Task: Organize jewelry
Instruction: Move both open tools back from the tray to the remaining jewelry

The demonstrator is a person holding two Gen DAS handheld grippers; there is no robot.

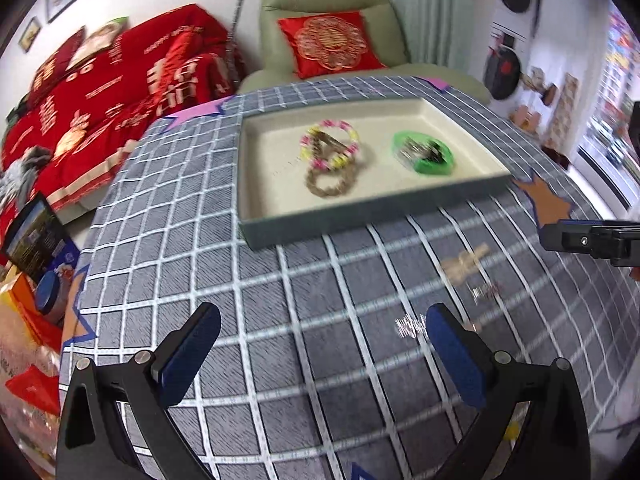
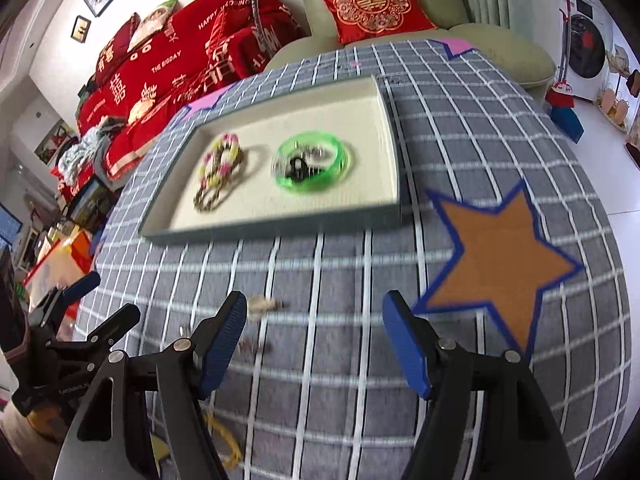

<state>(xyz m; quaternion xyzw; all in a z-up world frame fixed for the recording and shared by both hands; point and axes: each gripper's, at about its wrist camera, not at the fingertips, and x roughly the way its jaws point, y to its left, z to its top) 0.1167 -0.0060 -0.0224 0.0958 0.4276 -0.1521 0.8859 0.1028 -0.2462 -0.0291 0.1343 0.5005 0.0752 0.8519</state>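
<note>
Across the grey checked cloth of the worktop (image 2: 320,360), a shallow grey tray (image 2: 280,226) with a cream floor sits toward the far side. An orange star sticker (image 2: 496,256) with a blue border lies near the tray's right corner. Inside the tray, a pink-and-yellow beaded bracelet (image 1: 330,146) overlaps a brown braided one (image 1: 330,184), and a green bangle (image 1: 424,156) lies apart to their right, ringing some small dark pieces. Small blurred jewelry pieces (image 1: 468,264) lie loose on the cloth in front of the tray. Left gripper (image 1: 320,356) and right gripper (image 2: 316,344) both hover spread wide, holding nothing.
</note>
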